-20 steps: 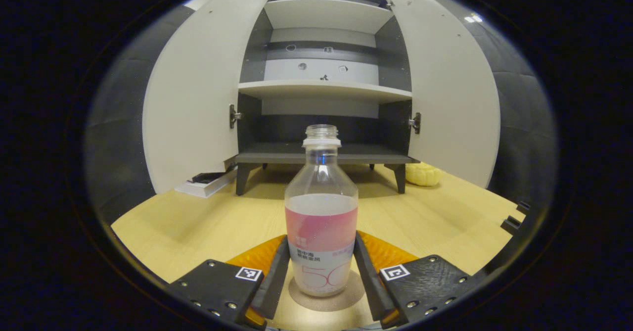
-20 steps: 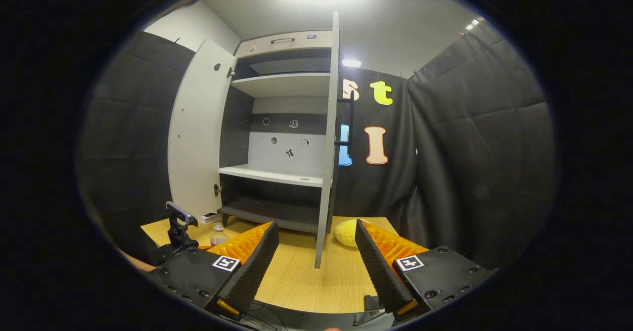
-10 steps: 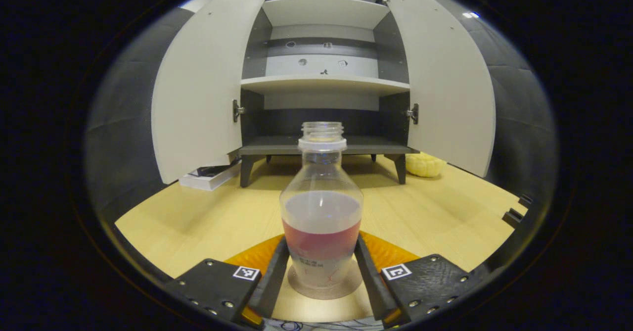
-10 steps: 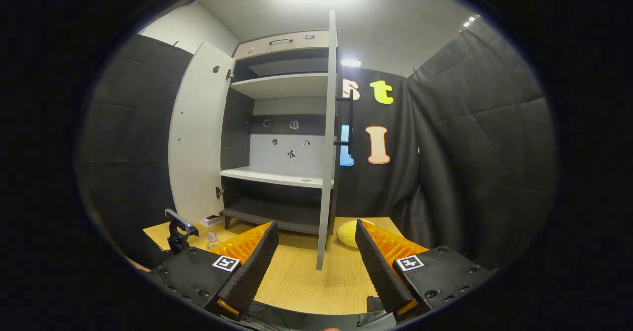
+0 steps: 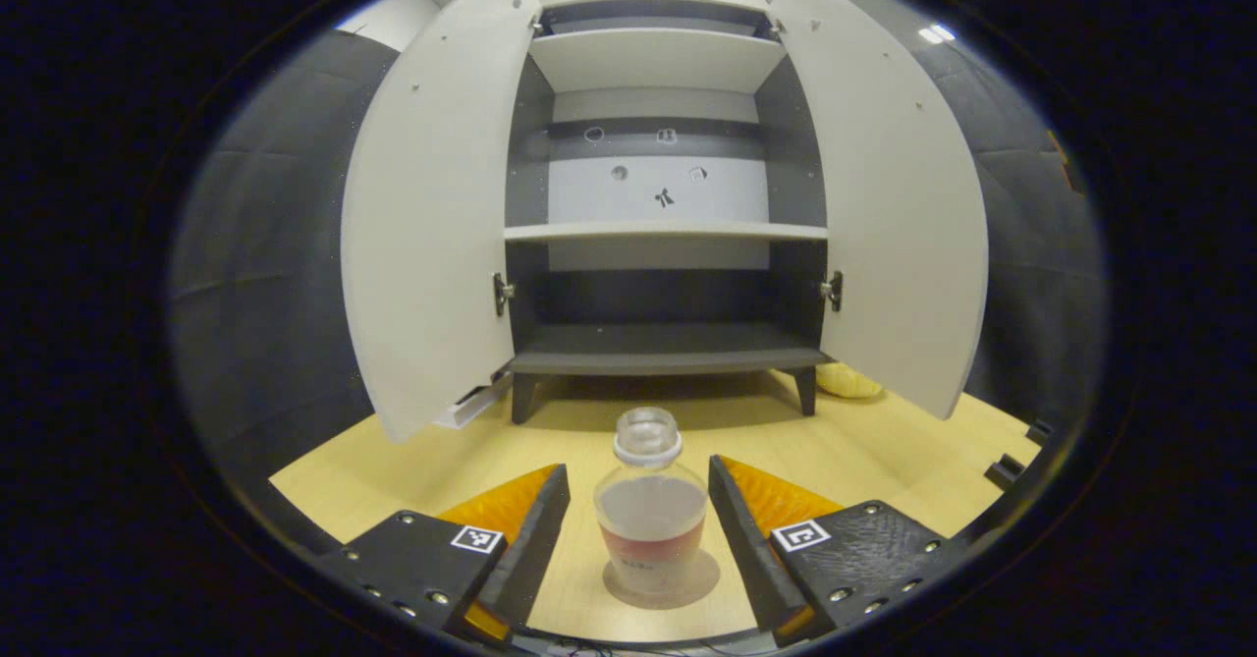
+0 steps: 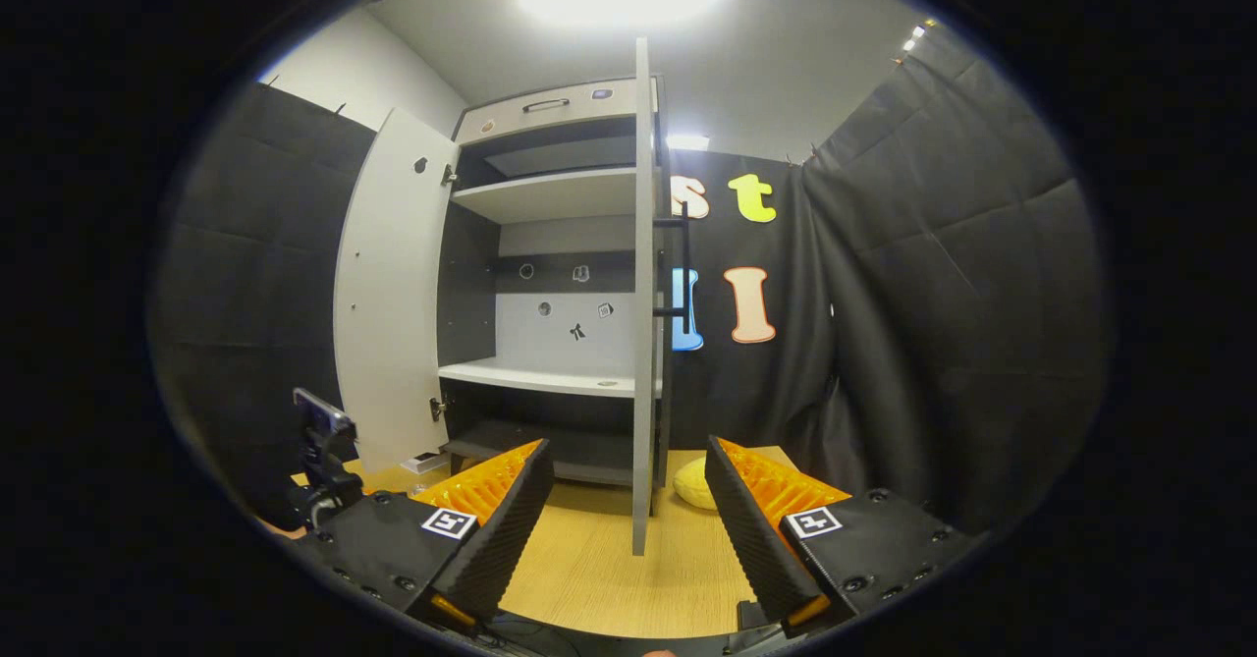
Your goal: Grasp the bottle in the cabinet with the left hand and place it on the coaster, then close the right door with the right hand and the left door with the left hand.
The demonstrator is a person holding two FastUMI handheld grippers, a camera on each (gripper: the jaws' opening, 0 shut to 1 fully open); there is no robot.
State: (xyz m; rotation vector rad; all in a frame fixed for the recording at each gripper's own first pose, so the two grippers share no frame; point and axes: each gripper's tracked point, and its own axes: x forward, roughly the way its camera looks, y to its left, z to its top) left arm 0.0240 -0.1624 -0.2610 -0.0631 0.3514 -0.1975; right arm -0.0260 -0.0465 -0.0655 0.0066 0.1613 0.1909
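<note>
The bottle (image 5: 650,505) stands upright on the round coaster (image 5: 702,580) near the front edge of the bench (image 5: 884,451), uncapped and partly filled, so the first step of the task looks done. The left tool (image 5: 638,529) sits with its fingers spread wide, one on each side of the bottle and clear of it; nothing is clamped, which fits a release that leaves the bottle free to stand on its own. Beyond it the cabinet (image 5: 668,343) stands at the back of the bench with both doors swung out, its shelves bare. In the right gripper view the right tool (image 6: 628,515) is also open and empty, and it faces the free edge of the right door (image 6: 642,294), which stands edge-on between its fingers but farther off, not touching them. That lineup suits the next step, pushing the right door shut. The left door (image 5: 432,205) hangs open on its hinges, waiting for the left tool once it backs away from the bottle. A yellow, soft-looking thing (image 6: 695,481) lies on the bench behind the right door, likely clear of its swing.
</note>
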